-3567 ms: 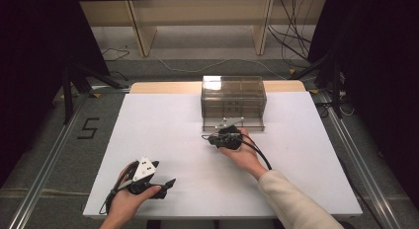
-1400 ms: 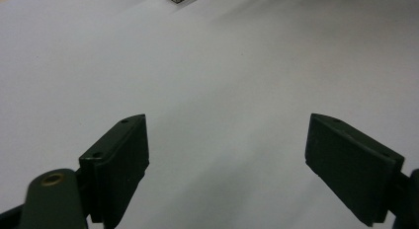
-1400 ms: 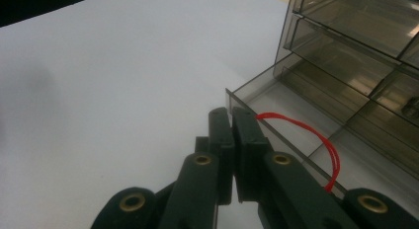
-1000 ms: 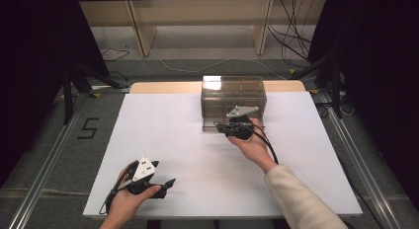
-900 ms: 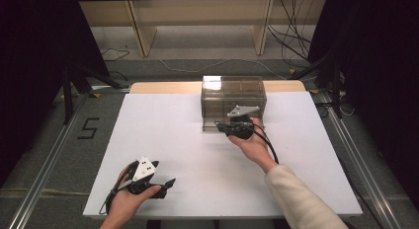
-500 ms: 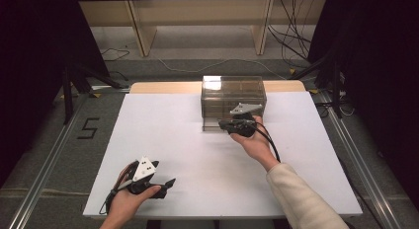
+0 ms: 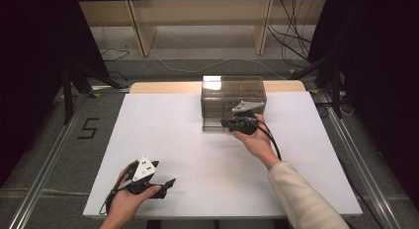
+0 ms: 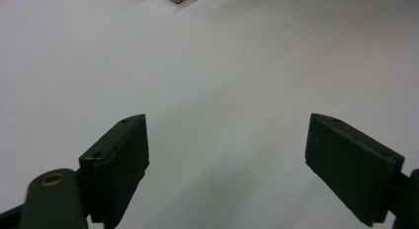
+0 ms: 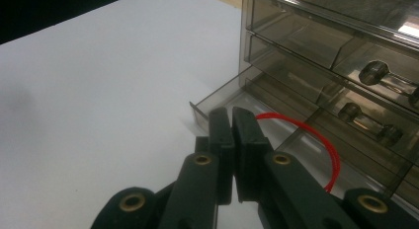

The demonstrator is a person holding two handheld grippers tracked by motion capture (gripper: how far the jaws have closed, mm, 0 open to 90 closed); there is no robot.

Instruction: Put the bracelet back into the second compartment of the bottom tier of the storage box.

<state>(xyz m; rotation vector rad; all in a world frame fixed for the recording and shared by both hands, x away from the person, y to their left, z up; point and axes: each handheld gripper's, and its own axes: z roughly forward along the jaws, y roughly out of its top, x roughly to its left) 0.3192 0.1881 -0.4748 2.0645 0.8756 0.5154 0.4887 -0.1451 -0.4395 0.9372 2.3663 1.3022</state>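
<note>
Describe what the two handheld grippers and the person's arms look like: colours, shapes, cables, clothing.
Both grippers are black with two flat, rectangular jaws on linked arms with brass-coloured pivot rivets. The left gripper carries a white-grey three-cornered plate with dark dots and trails a bundle of reddish and black cables. The right gripper has a grey three-cornered plate and a black cable running back past the wrist. The right arm wears a cream long sleeve.

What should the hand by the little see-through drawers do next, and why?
Probably open the right gripper a little. Its jaws are shut over the pulled-out bottom drawer of the clear drawer box, and a red loop curves out beside them. I cannot tell whether they pinch it; if they do, opening would drop it in.
</note>
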